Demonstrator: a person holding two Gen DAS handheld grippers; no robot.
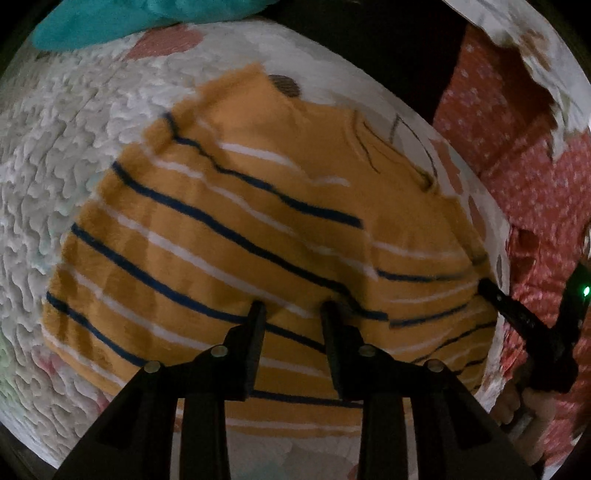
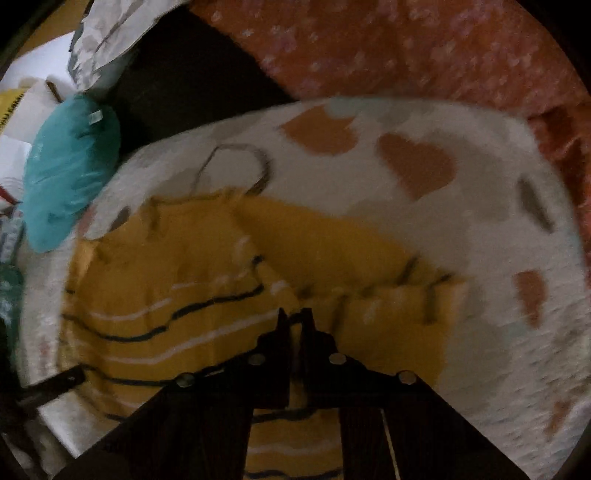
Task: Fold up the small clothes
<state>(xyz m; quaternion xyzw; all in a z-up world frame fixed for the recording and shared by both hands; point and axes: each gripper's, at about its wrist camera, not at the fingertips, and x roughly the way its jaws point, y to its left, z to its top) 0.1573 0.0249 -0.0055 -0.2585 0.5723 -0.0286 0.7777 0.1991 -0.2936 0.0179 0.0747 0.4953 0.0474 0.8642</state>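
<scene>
A small mustard-yellow shirt (image 1: 240, 229) with navy and white stripes lies spread on a white textured blanket (image 1: 55, 177). My left gripper (image 1: 291, 310) is open, its fingers apart just above the shirt's striped body. The right gripper (image 1: 495, 291) shows at the shirt's right edge in the left wrist view. In the right wrist view the right gripper (image 2: 295, 317) has its jaws nearly together over the shirt (image 2: 177, 295), next to a folded-over sleeve (image 2: 391, 306); the view is blurred and I cannot tell whether cloth is between them.
A teal garment (image 1: 110, 22) lies at the blanket's far edge; it also shows in the right wrist view (image 2: 70, 170). A red dotted fabric (image 1: 517, 147) lies to the right of the blanket. The blanket has orange heart shapes (image 2: 417, 162).
</scene>
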